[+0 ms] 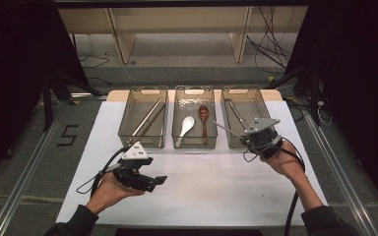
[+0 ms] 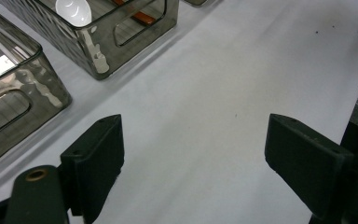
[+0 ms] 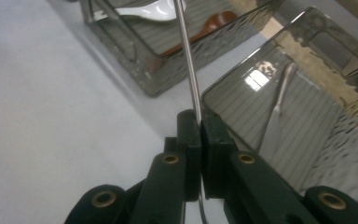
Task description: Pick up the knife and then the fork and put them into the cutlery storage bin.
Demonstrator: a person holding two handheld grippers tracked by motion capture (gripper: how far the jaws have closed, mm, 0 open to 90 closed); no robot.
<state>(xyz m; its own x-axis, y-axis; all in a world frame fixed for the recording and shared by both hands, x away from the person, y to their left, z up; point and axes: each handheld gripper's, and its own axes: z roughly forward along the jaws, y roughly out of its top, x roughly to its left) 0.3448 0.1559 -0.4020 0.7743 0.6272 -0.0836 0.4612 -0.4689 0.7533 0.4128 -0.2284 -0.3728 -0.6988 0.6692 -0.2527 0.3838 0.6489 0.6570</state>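
The right gripper (image 3: pixel 200 122) pinches a thin metal utensil (image 3: pixel 188 56) over the right bin (image 1: pixel 246 118); its jaws are clamped. The left gripper (image 2: pixel 193 154) hangs wide open above the white mat (image 1: pixel 211 182), holding nothing.

Your left gripper (image 2: pixel 193 154) is hovering with fingers (image 2: pixel 95 158) spread wide over bare white surface (image 2: pixel 223 84); beyond the left finger, two smoky bins (image 2: pixel 98 46) are sitting, one holding a white spoon (image 2: pixel 73 10).
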